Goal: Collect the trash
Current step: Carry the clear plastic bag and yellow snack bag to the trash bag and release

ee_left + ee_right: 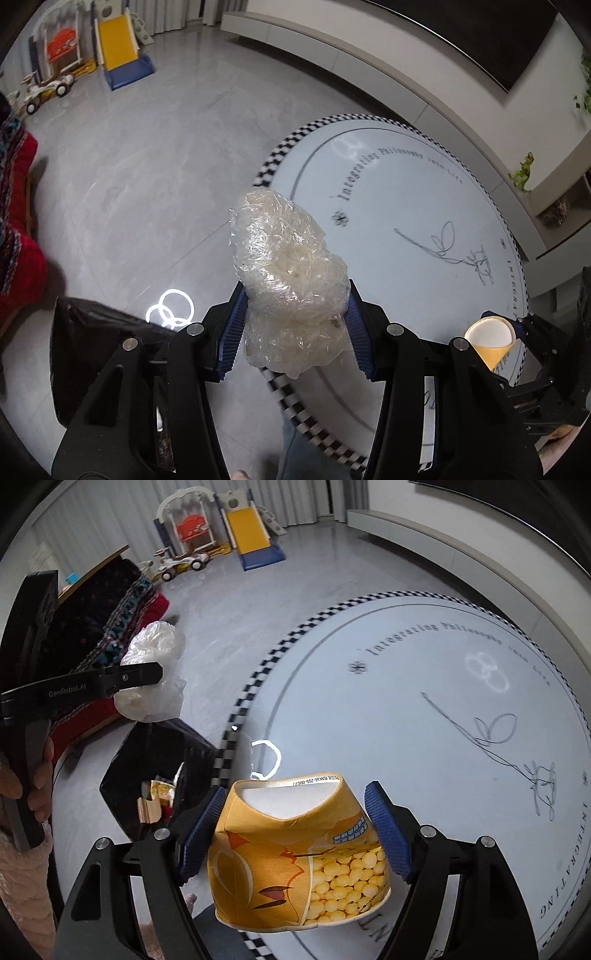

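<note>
My left gripper (295, 317) is shut on a crumpled clear plastic bag (288, 273) and holds it in the air beside the round table's edge. It also shows in the right wrist view (153, 679), above a black trash bag (162, 771). My right gripper (295, 830) is shut on a crushed yellow paper cup (295, 856), held upside down over the table's near edge. The cup also shows in the left wrist view (491, 339). The black trash bag (92, 332) stands open on the floor left of the table, with some scraps inside.
A round white table (424, 720) with a checkered rim fills the right side. A red patterned sofa throw (18, 240) is at the left. A yellow toy slide (118, 48) and a toy car (181, 566) stand at the far end of the grey floor.
</note>
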Tool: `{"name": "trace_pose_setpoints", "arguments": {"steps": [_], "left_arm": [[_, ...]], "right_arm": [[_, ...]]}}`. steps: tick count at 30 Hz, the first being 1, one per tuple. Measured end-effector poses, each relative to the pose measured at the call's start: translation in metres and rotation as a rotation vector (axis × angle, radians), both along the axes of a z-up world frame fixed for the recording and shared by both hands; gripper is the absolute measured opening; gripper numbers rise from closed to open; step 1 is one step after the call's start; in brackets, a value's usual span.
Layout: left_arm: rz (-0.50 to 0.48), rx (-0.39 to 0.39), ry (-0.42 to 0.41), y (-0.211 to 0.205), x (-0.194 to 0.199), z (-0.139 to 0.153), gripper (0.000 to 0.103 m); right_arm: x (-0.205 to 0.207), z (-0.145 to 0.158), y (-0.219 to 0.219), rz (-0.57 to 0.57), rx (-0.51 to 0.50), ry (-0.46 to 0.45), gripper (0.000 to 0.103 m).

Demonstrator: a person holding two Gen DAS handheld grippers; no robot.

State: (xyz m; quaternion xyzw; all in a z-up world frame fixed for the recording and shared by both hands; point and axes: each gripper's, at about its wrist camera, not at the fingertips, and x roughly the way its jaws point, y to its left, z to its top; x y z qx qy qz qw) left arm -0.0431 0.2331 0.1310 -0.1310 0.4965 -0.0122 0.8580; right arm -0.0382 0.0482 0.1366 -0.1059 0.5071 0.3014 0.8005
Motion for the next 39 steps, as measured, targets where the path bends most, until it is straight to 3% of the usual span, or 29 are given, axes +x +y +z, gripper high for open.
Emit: {"name": "trace_pose_setpoints", "arguments": {"steps": [12, 18, 23, 25, 26, 32, 39], "left_arm": [[0.349, 0.044, -0.011, 0.149, -0.147, -0.018, 0.05], [0.562, 0.01, 0.045, 0.219, -0.215, -0.051, 0.051], [0.677, -0.027, 0.078, 0.256, -0.253, -0.073, 0.057], [0.71, -0.018, 0.101, 0.264, -0.258, -0.078, 0.079], [0.73, -0.004, 0.107, 0.267, -0.26, -0.079, 0.098], [0.786, -0.002, 0.098, 0.275, -0.274, -0.075, 0.097], [0.701, -0.011, 0.061, 0.253, -0.249, -0.062, 0.097]], "right_arm": [[-0.082, -0.014, 0.174, 0.31, 0.037, 0.034, 0.078], [-0.116, -0.032, 0.253, 0.439, 0.055, 0.075, 0.079], [-0.127, -0.044, 0.297, 0.501, 0.083, 0.112, 0.082], [-0.13, -0.046, 0.305, 0.506, 0.059, 0.087, 0.082], [-0.132, -0.046, 0.306, 0.516, 0.063, 0.086, 0.082], [-0.137, -0.037, 0.294, 0.528, 0.08, 0.062, 0.082], [-0.12, -0.023, 0.245, 0.458, 0.095, 0.018, 0.082]]}}
